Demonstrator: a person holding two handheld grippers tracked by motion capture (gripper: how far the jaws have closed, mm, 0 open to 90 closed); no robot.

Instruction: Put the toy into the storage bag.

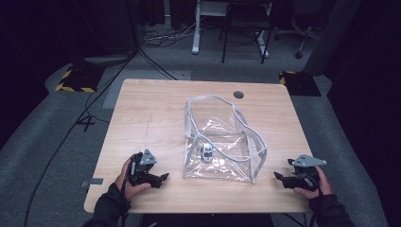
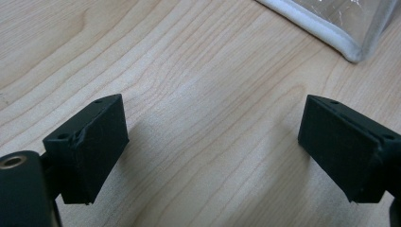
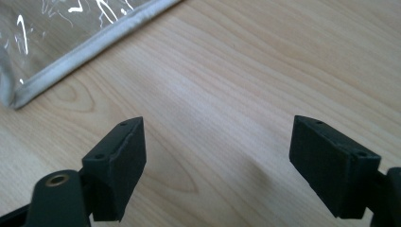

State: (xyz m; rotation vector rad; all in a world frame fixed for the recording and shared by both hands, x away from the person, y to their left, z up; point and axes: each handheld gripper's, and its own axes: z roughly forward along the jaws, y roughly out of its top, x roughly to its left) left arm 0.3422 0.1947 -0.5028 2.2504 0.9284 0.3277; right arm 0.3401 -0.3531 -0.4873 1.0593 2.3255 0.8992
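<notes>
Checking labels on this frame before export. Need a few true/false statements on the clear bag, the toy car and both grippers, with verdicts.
1. The small toy car sits inside the clear plastic bag. True.
2. The left gripper is clamped on the bag's white edge. False: its jaws are open over bare table, with the bag's corner off to one side.
3. The right gripper is open with nothing between its jaws. True.
4. The bag lies flat and zipped shut. False: it stands up with its top open.
5. Both grippers sit at the far edge of the table. False: both are at the near edge, flanking the bag.
</notes>
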